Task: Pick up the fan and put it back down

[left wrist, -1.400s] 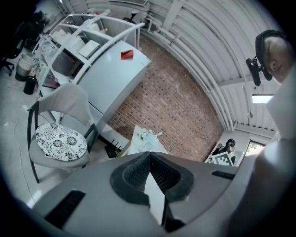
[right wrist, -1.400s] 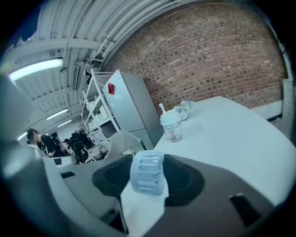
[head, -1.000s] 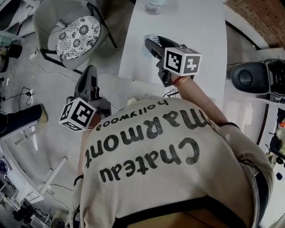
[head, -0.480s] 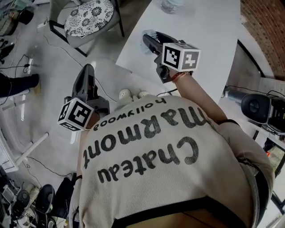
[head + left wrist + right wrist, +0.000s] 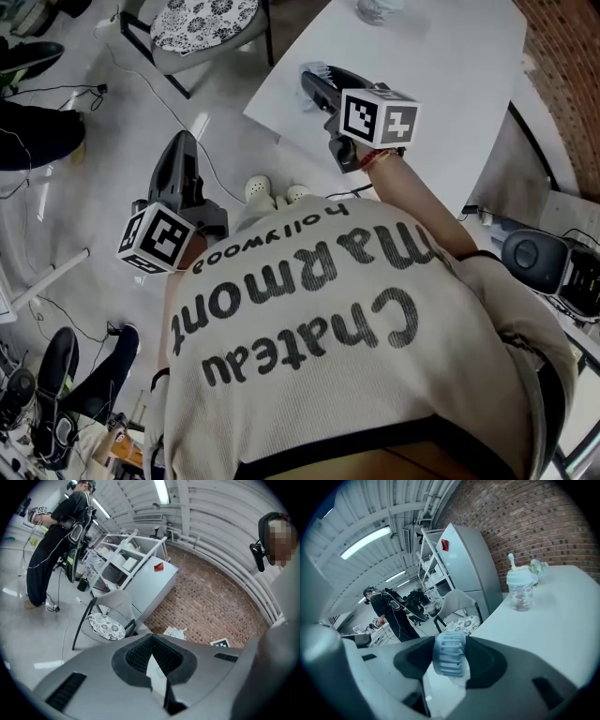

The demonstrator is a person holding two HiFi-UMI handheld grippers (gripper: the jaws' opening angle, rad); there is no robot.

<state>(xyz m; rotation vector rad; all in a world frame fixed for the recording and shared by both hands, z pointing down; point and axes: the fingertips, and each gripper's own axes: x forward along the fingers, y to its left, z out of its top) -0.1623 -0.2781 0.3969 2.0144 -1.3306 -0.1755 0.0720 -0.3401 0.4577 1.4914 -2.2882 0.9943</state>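
Note:
My right gripper (image 5: 315, 82) is shut on a small light-blue fan (image 5: 450, 654), its ribbed round head squeezed between the dark pads. In the head view the fan (image 5: 317, 71) shows as a pale shape at the jaw tips, just above the white table (image 5: 441, 94) near its left edge. Whether the fan touches the tabletop I cannot tell. My left gripper (image 5: 182, 155) hangs off the table over the grey floor. Its jaws (image 5: 152, 657) meet at the tips with nothing between them.
A clear bottle with a pale-blue cap (image 5: 519, 588) stands farther along the table. A chair with a patterned cushion (image 5: 202, 21) is beyond the table's left side. Cables cross the floor. A person in black (image 5: 52, 550) stands far off by shelving. A black device (image 5: 536, 253) lies at right.
The head view has swung, so the chair and table have slid up and to the right. My left gripper has moved across the floor. The right gripper still holds the fan.

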